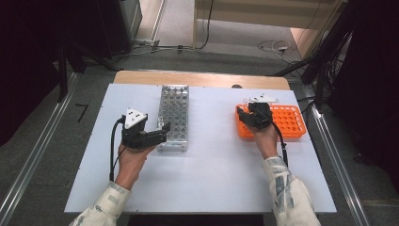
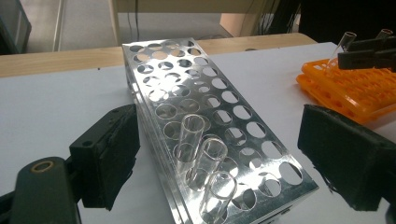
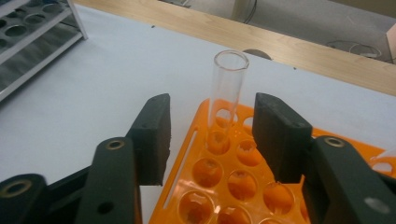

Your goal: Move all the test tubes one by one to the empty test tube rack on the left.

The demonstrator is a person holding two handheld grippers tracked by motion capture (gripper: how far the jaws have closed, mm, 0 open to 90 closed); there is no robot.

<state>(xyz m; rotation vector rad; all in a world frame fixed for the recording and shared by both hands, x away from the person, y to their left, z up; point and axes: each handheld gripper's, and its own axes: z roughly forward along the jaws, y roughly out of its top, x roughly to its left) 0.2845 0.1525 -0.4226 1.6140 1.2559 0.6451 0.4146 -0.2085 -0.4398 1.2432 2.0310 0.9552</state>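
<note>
The tube (image 3: 227, 88) stands upright in a hole at the corner of the orange rack (image 1: 291, 123), near the right edge of the table (image 1: 211, 174). In the high view, my right gripper (image 1: 245, 117) is over that rack, and my left gripper (image 1: 162, 132) waits at the near end of the metal rack (image 1: 174, 113), at the table's middle. In the left gripper view, its jaws are wide open and empty; three tubes (image 2: 210, 163) already stand in the metal rack, so I judge I move tubes there. In the right gripper view, the jaws stand on both sides of the tube, half open, not touching it yet.
</note>
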